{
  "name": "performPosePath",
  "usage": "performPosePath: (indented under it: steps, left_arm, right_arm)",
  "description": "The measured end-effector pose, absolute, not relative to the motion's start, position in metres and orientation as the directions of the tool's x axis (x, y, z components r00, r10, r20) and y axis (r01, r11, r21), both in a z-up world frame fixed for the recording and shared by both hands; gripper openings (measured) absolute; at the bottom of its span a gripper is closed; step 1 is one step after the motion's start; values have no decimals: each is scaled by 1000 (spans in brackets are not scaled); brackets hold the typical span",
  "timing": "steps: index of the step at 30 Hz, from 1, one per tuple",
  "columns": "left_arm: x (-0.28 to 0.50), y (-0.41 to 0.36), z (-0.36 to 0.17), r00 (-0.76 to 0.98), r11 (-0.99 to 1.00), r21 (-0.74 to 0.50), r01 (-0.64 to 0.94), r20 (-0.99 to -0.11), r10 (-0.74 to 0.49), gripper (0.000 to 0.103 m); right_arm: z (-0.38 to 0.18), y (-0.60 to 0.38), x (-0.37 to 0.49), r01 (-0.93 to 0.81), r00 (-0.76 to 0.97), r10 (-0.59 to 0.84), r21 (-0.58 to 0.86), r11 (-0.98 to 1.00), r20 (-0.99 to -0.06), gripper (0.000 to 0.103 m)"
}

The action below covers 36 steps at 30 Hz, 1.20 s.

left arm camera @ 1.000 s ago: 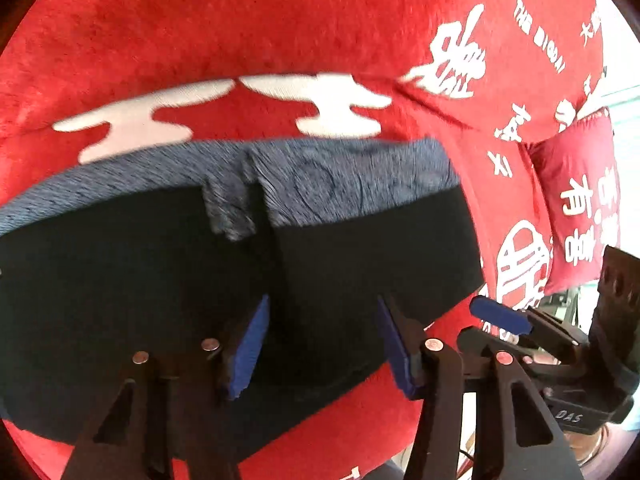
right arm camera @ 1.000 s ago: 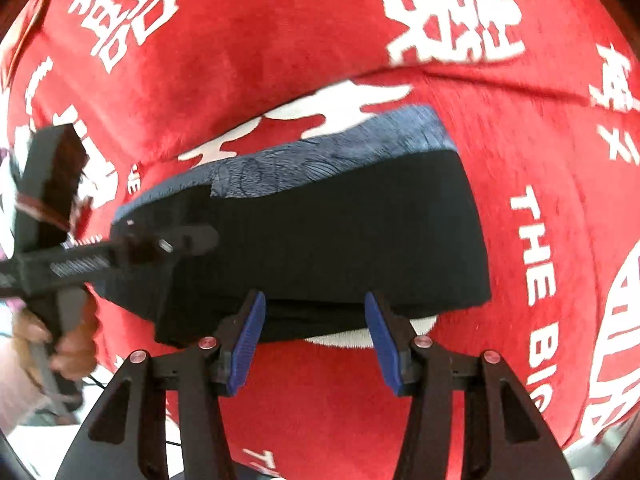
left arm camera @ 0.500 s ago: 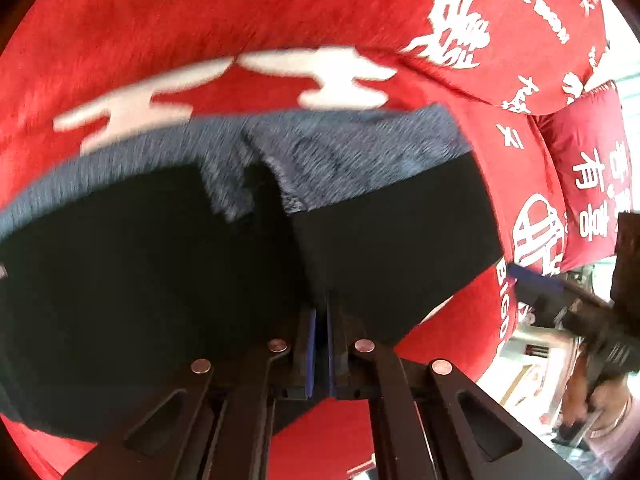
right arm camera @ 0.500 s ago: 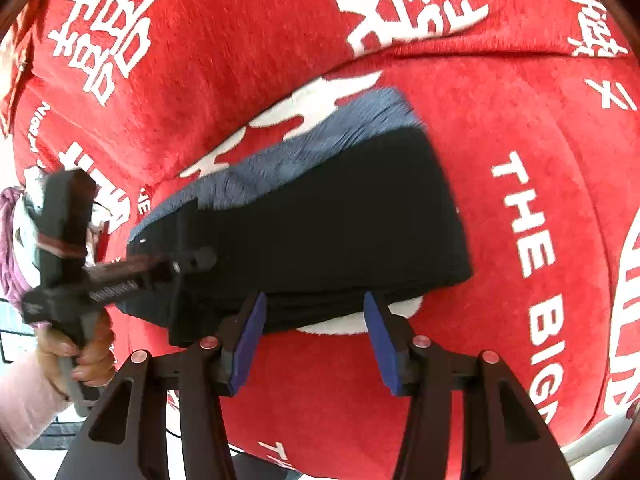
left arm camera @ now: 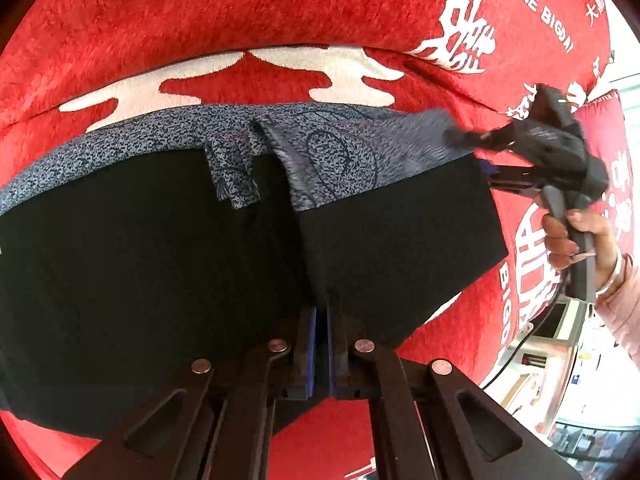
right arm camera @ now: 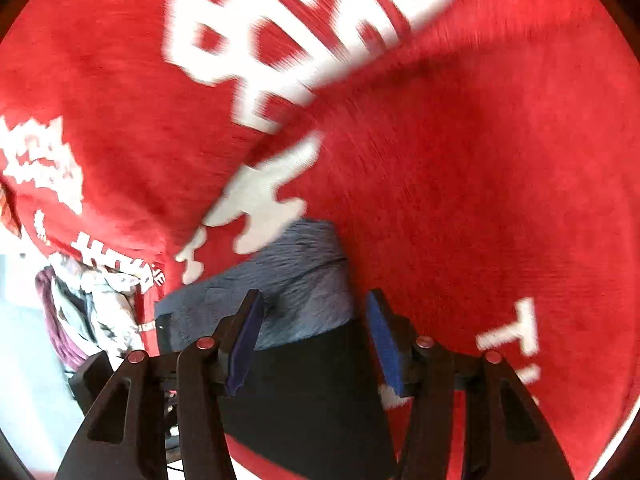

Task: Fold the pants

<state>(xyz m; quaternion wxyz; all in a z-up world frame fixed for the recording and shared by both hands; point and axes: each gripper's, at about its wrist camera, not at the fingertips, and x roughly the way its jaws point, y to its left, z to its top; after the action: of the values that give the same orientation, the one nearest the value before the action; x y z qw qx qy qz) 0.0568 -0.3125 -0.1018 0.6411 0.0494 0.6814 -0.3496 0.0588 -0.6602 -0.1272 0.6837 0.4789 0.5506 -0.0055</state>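
Observation:
The black pants (left arm camera: 140,264) with a blue-grey patterned waistband (left arm camera: 336,152) lie folded on a red sofa. My left gripper (left arm camera: 321,344) is shut on the near edge of the pants at the middle fold. My right gripper (right arm camera: 316,340) is open, its blue pads on either side of the pants' right corner (right arm camera: 312,360) where the waistband (right arm camera: 296,280) meets the black cloth. It also shows in the left wrist view (left arm camera: 486,168) at the pants' far right corner, held by a hand (left arm camera: 568,240).
The red sofa cover (left arm camera: 280,8) with white characters fills both views, backrest behind the pants (right arm camera: 480,160). A red cushion (left arm camera: 620,168) is at the right. A heap of clothes (right arm camera: 80,304) lies past the sofa's left end.
My left gripper went from open to shut on the pants' near edge. My right gripper moved from the near edge up to the right waistband corner, still open.

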Motion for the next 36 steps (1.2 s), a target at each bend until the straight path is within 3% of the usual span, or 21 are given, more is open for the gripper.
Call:
performPosePath:
  steps: [6,8,10,12,14,16,18,23,24,31,32,34,36]
  left_arm:
    - [55,-306,-102,-177,743,-408,530,-910,-374,5]
    - [56,-307,-105,-179,747,-419,516,-905,-385,5]
    - [57,-310,-105,-170,755,-412,510,-909,-382,6]
    - [57,-310,-103,-154,763,-400,508,-914,-376,6]
    - [56,-308,-100,-123,782,-372,500,-924,-361,16]
    - [59,-302,-96,-80,810,-334,481,-937,-339,47]
    - [64,-292,-88,-41,825,-348,445,-928,-370,57]
    - [81,-295,-78,-30,816,-379,437,-913,-408,57]
    - [82,-300,-77,-32,808,-385,446,-909,-416,57]
    - [86,-335,-82,-103,755,-461,467,-876,-471,56]
    - [86,-336,-85,-105,757,-451,472,-882,-460,52]
    - [86,-336,-91,-119,763,-439,474,-891,-439,16]
    - [88,-331,-98,-124,781,-406,475,-909,-397,7]
  right_arm:
    - [-105,-644,68,501,397,537,666,553,-744,37]
    - [-101,-637,73,503,365,496,615,607,-788,38]
    - [-108,-627,80,512,276,389,478,714,-879,57]
    - [-111,-612,87,476,248,286,373,797,-926,64]
    - [-101,-599,91,461,243,241,330,824,-940,64]
    - [-83,-586,88,440,260,181,284,852,-948,66]
    - [-64,-577,80,415,293,137,255,873,-946,66]
    - [-35,-557,43,397,378,301,447,802,-875,60]
    - [-36,-550,39,395,370,322,461,795,-872,56]
    - [-64,-533,22,473,356,400,532,702,-844,52]
    - [-64,-533,21,477,362,404,539,694,-840,52]
    - [-64,-535,21,475,364,408,544,691,-837,52]
    - [-62,-537,19,477,357,413,543,691,-838,52]
